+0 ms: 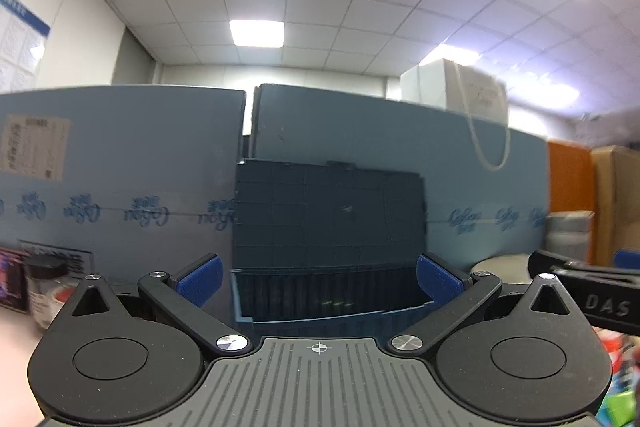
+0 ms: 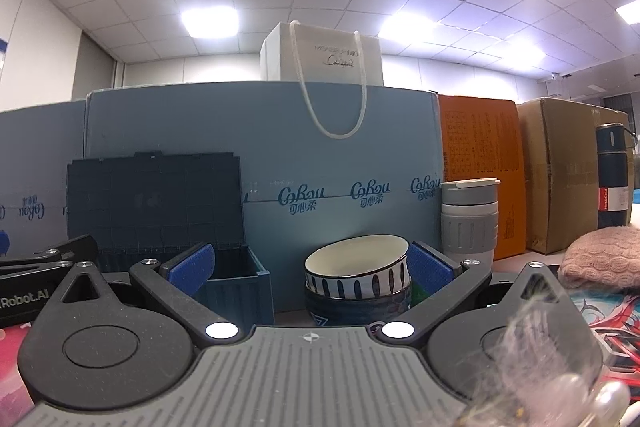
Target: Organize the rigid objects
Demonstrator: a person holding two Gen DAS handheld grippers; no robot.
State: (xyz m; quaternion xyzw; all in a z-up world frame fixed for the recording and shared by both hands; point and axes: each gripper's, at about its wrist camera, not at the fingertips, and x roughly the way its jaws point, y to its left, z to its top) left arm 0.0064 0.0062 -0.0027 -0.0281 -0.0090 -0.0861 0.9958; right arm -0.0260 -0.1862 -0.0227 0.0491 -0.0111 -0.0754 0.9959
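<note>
- Facing the open storage box [image 1: 328,291] at 12 o'clock, the left gripper [image 1: 319,277] gapes wide, empty.
- The right gripper [image 2: 310,267], equally wide and empty, frames the stacked bowls [image 2: 357,277] at 1 o'clock.
- The tilted top bowl could slip if pinched off-centre.

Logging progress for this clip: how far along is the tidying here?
Early, by the look of it. Done: the dark blue storage box stands with its lid up; what lies inside is hidden. In hand: nothing, as both the left gripper and the right gripper are open and empty. Left: the stacked bowls, grey cup and dark flask sit outside the box.
</note>
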